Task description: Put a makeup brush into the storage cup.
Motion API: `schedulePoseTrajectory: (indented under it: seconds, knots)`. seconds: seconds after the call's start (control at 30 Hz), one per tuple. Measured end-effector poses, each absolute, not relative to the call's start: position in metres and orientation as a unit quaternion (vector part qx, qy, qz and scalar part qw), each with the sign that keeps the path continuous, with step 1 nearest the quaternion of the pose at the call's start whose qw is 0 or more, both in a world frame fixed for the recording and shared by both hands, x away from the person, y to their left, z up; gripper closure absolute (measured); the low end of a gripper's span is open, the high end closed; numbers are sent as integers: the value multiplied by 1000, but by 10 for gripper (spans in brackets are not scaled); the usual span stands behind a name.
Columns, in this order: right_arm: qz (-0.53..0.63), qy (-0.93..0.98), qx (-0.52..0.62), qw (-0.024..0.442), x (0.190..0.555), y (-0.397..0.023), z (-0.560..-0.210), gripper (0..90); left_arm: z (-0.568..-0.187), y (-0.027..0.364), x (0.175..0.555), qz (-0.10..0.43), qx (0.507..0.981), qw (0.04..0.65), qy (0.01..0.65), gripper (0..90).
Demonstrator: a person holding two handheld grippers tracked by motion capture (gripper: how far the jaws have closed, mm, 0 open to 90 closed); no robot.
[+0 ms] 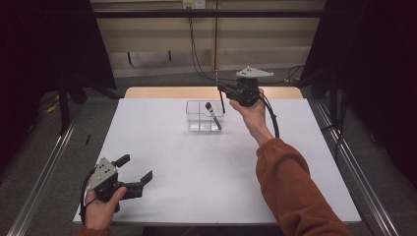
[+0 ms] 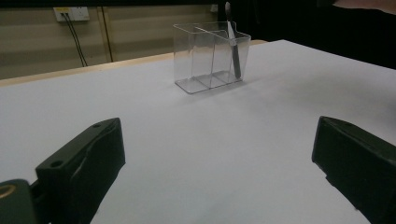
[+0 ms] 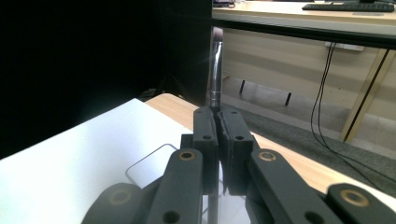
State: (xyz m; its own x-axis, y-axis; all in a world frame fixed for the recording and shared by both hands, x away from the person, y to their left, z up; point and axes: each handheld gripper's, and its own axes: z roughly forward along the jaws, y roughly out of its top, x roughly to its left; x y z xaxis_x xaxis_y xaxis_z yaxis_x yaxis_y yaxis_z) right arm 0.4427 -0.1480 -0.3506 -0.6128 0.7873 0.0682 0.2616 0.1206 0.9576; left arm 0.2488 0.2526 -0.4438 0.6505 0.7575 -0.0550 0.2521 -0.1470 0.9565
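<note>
Above the far right corner of the clear organizer (image 1: 204, 117) is where things are happening: the right gripper (image 1: 222, 90) is clenched on a slim dark brush (image 1: 222, 102), which hangs roughly upright from the jaws with its lower end just past the organizer's right wall. From the right gripper view you can see the jaws pinched tight together with the brush's shiny ferrule and bristle tip (image 3: 215, 65) sticking up past them. One brush (image 1: 213, 116) is already in there, leaning in the right-hand compartment, so I'd say this is the carry-and-drop step for the second one. Next move, as I read it, needs the hanging end lined up over an open compartment, then a straight lowering before letting go, otherwise it could catch the rim or knock into the leaning brush. The left gripper (image 1: 137, 169) sits way back from the organizer near the table's (image 1: 172, 177) front left corner, jaws spread wide with nothing between them, just idling.
</note>
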Motion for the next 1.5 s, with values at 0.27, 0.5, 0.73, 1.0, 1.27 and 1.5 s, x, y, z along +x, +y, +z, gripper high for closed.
schedulePoseTrajectory:
  seconds: [0.27, 0.5, 0.73, 1.0, 1.27, 1.5]
  knots:
    - [552, 704, 383, 231, 461, -138, -359, 865, -443, 254, 249, 230, 719, 553, 352, 25]
    - [548, 702, 397, 222, 468, -137, -372, 865, -443, 255, 250, 233, 720, 552, 349, 26]
    - [544, 703, 402, 218, 467, -139, -381, 865, -443, 256, 250, 233, 719, 553, 351, 25]
    - [538, 705, 410, 215, 468, -142, -392, 865, -443, 256, 250, 233, 718, 553, 353, 25]
    - [532, 707, 414, 211, 468, -144, -399, 865, -443, 256, 250, 235, 718, 553, 351, 25]
    - [528, 712, 414, 207, 466, -144, -409, 865, -443, 256, 250, 234, 719, 552, 351, 25]
